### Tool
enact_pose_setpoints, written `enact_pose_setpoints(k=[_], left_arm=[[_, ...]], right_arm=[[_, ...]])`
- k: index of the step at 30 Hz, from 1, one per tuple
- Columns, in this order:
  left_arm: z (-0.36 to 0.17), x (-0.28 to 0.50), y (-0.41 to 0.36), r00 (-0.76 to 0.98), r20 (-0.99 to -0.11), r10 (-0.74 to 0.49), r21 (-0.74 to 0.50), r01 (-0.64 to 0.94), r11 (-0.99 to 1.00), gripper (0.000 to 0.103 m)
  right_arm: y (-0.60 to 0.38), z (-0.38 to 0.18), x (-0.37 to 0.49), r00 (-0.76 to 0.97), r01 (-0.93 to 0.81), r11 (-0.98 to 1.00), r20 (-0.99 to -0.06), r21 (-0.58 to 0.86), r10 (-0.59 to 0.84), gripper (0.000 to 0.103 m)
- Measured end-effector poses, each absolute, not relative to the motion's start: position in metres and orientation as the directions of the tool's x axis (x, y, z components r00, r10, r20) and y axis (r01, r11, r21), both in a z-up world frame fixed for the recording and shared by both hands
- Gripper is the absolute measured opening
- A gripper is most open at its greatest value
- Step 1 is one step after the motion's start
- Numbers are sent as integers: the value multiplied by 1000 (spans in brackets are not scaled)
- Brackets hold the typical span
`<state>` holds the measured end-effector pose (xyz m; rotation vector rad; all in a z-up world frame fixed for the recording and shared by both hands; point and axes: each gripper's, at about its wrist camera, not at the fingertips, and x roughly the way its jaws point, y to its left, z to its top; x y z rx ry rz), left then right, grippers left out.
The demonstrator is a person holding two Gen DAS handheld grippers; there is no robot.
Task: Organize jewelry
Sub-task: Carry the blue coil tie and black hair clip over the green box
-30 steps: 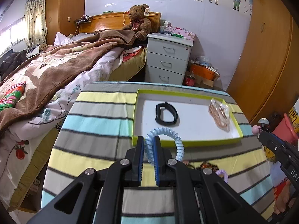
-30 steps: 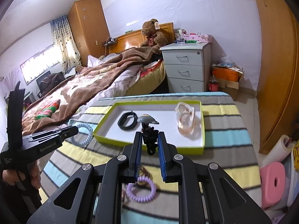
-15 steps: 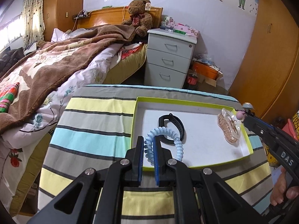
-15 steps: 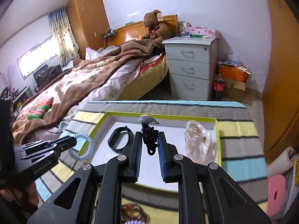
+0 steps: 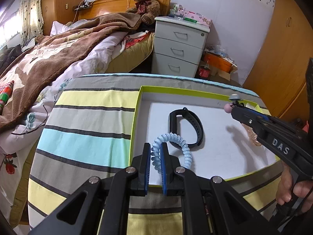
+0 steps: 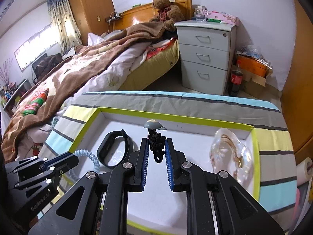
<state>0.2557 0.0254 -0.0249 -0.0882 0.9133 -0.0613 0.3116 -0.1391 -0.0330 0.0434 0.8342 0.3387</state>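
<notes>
My left gripper [image 5: 155, 146] is shut on a light blue spiral hair tie [image 5: 182, 146], held over the near left part of the green-rimmed white tray [image 5: 137, 121]. A black wristband [image 5: 195, 125] lies flat in the tray just beyond it. My right gripper [image 6: 156, 143] is shut on a small black charm with a grey cap [image 6: 154, 125], above the tray's middle [image 6: 176, 117]. The left gripper [image 6: 64, 160] with the blue tie shows at lower left in the right wrist view. A clear bracelet with gold parts [image 6: 230, 154] rests at the tray's right end.
The tray sits on a striped cloth-covered table [image 5: 88, 117]. Behind it stand a bed with a brown blanket [image 5: 58, 54], a grey drawer unit [image 5: 180, 45] and a wooden wardrobe [image 5: 283, 58]. A hand [image 5: 293, 188] grips the right tool's handle.
Both grippers moved forward and down from the table's near side to over the tray, each still holding its item. The purple tie and beads on the cloth have dropped out of view.
</notes>
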Motion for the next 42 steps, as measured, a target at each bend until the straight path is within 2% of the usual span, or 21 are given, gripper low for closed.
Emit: enact_pose_setpoints(k=[13,30,39,42], left_arm=[[-38,260,26,586,-806,-78,-95,1,996,10],[-41,263,25,575,-816,-63,-82,-7,997,12],[-44,265,25,572,-817,-70,-88,-5,996,15],[-43,265,24,572,-817,-76,-93,0,996,19]], right_arm=[[-133,-52,330,572,-272,951,-770,147,283,17],[-128,-59,338,563,-271,955,-785,118,257,17],[-125,-58,336,570,-266,957,-782,114,251,18],[-125,-57,335,572,-267,957,-782,111,250,21]])
